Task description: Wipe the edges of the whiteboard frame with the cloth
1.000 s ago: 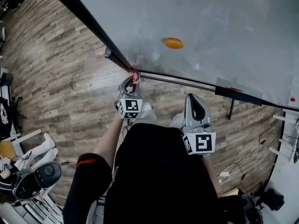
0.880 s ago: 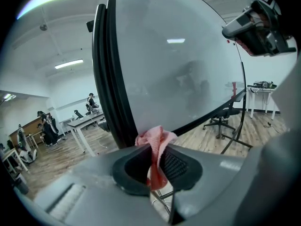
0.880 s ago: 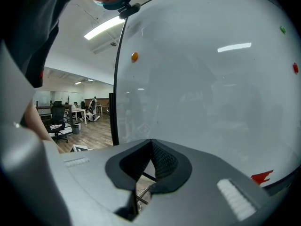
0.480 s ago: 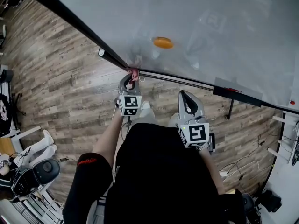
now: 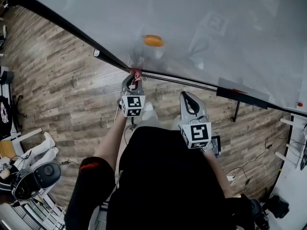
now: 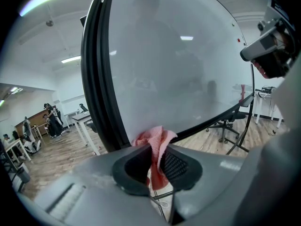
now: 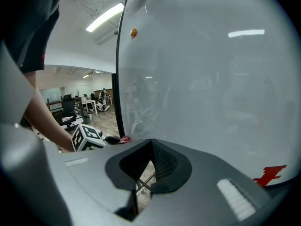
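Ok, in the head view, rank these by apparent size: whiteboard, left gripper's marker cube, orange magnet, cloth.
1. whiteboard
2. marker cube on the left gripper
3. orange magnet and cloth: look alike, not ranked; that gripper partly hides the cloth.

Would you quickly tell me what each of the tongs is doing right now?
Left tongs: closed on the pink cloth.
Right tongs: closed, holding nothing.

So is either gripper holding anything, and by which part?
The left gripper is shut on the cloth, pinched along a fold, its bunched end sticking out toward the frame. The right gripper is shut on nothing.
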